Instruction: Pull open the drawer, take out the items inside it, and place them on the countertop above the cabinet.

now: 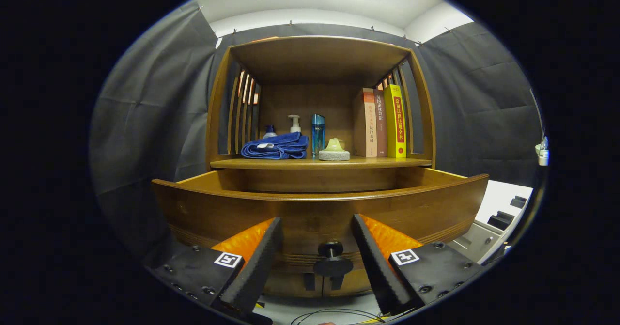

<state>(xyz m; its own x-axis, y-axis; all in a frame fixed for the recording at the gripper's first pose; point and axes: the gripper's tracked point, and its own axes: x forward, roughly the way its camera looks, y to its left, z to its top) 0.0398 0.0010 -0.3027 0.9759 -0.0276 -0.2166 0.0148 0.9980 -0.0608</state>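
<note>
A: On the shelf, left to right: blue towel, bottles, books. Drawer below, pulled out.

B: Hand-held gripper?

A: Fingers wide, empty, astride the knob. Contents hidden behind the drawer front; reaching blind risks a fumbled grasp.

drawer pulled out below the countertop, knob btwn the spread gripper fingers, towel left on countertop w/ bottles behind, books right

Three books, three bottles, one towel, one drawer.
</note>
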